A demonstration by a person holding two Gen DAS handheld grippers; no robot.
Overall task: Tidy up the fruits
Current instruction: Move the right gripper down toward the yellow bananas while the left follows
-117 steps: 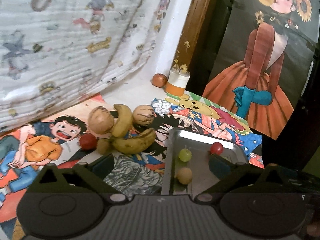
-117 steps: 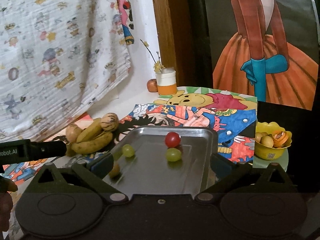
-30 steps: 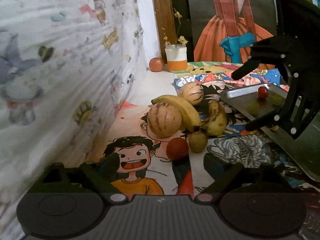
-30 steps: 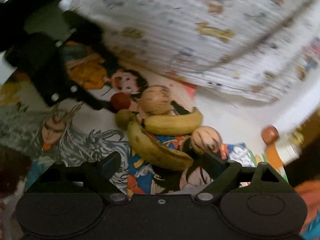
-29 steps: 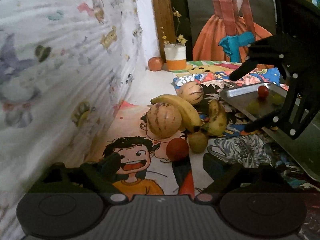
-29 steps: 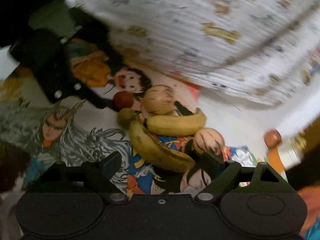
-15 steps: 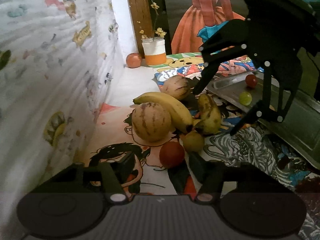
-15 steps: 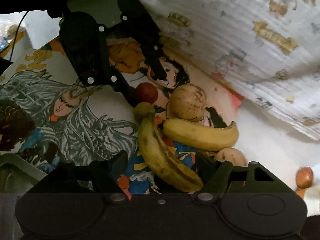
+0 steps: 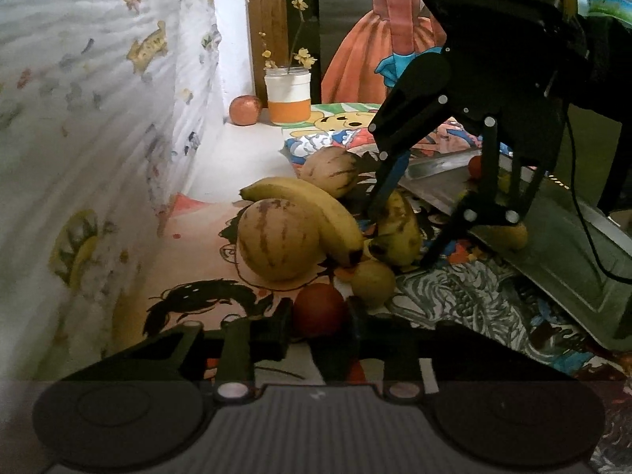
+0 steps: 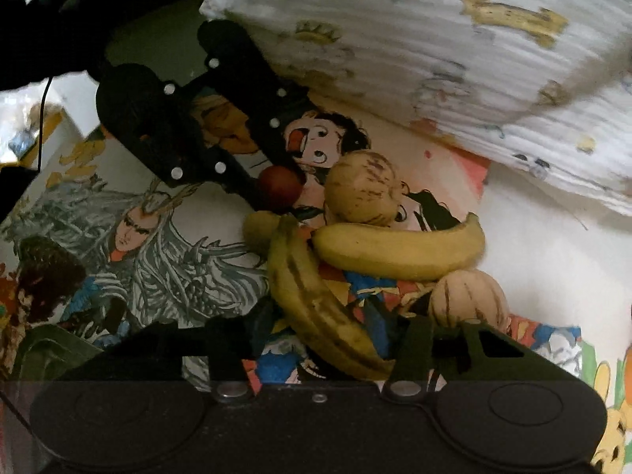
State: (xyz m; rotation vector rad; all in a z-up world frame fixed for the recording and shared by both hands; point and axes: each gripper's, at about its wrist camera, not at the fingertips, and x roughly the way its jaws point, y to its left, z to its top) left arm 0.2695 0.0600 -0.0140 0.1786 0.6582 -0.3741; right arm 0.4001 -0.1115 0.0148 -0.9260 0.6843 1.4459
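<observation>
Red, round and small, the tomato-like fruit sits at the near edge of the fruit pile on the poster-covered tabletop, and the left claw is pressed in on it from both sides — its pads meet the fruit's flanks, so this reads as a finished pinch. Just beyond it lie a small yellow-green fruit, a striped melon and a long banana, all touching one another. Further right, the spotted banana lies with the right claw straddling it; in the right wrist view the same banana runs between the two fingers, and the jaws are closing on it, though whether the pads already press its skin cannot be told. Right again, the metal tray lies along the tabletop's right edge with a few small fruits in it.

The step in hand looks like a double pick — one fruit for each claw — before carrying both to the tray. Next, the right claw probably needs to finish closing gently, since the soft banana would bruise. Both lifts should go straight up, because neighbouring fruit leans on each piece and may roll.
</observation>
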